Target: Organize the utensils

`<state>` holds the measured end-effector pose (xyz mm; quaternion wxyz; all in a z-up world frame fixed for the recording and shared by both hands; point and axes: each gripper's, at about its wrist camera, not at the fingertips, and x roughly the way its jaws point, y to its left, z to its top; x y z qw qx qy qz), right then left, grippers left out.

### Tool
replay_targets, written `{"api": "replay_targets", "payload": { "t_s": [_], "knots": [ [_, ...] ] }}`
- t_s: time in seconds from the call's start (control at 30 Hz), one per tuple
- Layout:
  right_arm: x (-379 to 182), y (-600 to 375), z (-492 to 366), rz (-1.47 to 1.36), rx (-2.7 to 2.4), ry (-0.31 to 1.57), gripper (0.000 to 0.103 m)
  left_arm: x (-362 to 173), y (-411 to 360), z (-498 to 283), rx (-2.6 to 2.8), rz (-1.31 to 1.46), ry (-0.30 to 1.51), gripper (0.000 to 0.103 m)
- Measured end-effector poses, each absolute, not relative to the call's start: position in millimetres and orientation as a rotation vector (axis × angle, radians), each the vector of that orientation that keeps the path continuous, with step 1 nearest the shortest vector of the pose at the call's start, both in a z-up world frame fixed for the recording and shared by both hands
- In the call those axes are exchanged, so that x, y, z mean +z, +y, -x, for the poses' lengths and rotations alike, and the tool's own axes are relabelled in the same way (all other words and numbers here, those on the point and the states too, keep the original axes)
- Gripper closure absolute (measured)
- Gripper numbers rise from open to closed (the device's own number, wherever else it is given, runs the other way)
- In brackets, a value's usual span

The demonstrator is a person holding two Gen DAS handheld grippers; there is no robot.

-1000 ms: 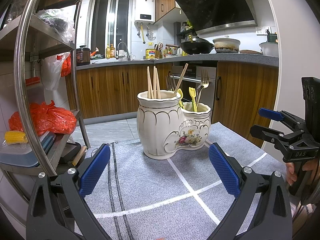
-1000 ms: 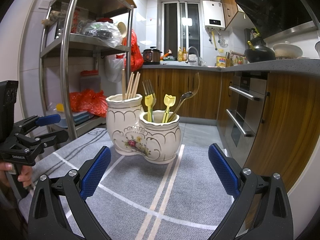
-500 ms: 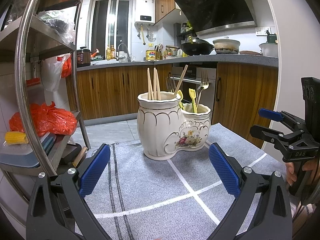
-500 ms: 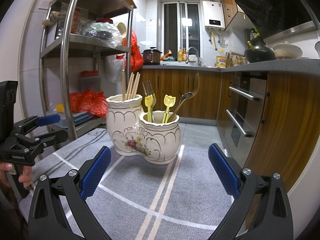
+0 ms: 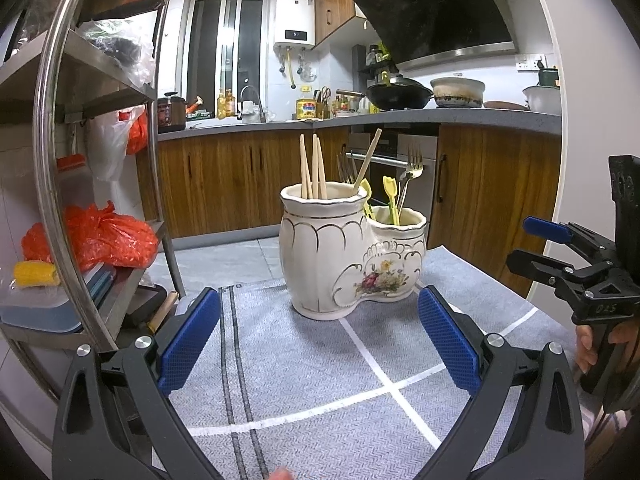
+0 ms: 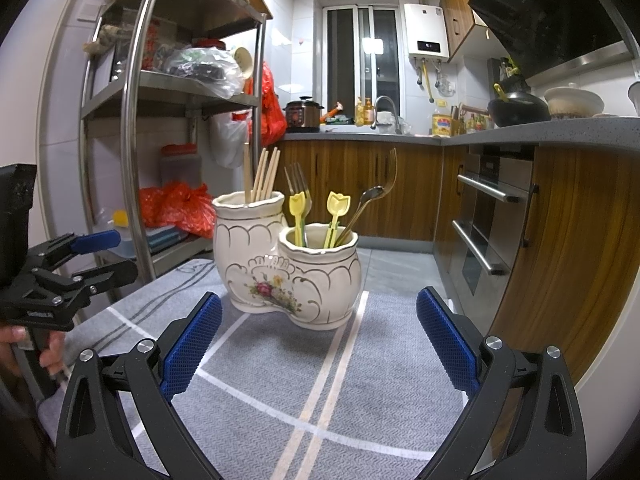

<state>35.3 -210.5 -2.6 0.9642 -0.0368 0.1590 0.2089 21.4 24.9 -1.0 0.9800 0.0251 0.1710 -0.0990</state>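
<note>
The chopsticks (image 5: 314, 168) are kept in the tall pot of the ceramic holder (image 5: 352, 256) on the desk (image 5: 304, 364), the forks (image 6: 297, 186) and spoon (image 6: 366, 200) in the low pot, so kinds are separated. Both the left tool (image 5: 320, 340) and the right tool (image 6: 318, 340) are held released and empty before the holder, probably because no utensil is seen outside it.

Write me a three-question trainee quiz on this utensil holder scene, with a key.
1. True or false: the left gripper is shut on a fork.
2. Which compartment of the holder has the chopsticks: A taller, B shorter?
3. Fill in: the yellow tulip-topped picks stand in the ____ compartment, with the spoon.

Key: 1 false, both the left and the right gripper have jaws open and empty; 2 A; 3 shorter.
</note>
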Motion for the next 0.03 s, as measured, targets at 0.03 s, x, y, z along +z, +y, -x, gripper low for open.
{"api": "replay_targets", "payload": {
  "t_s": [0.03],
  "knots": [
    [-2.7,-210.7,-35.1,0.075,0.423,0.322,0.006,-1.5,25.2,-22.7,-0.198,-0.05,0.351,0.006]
  ]
}}
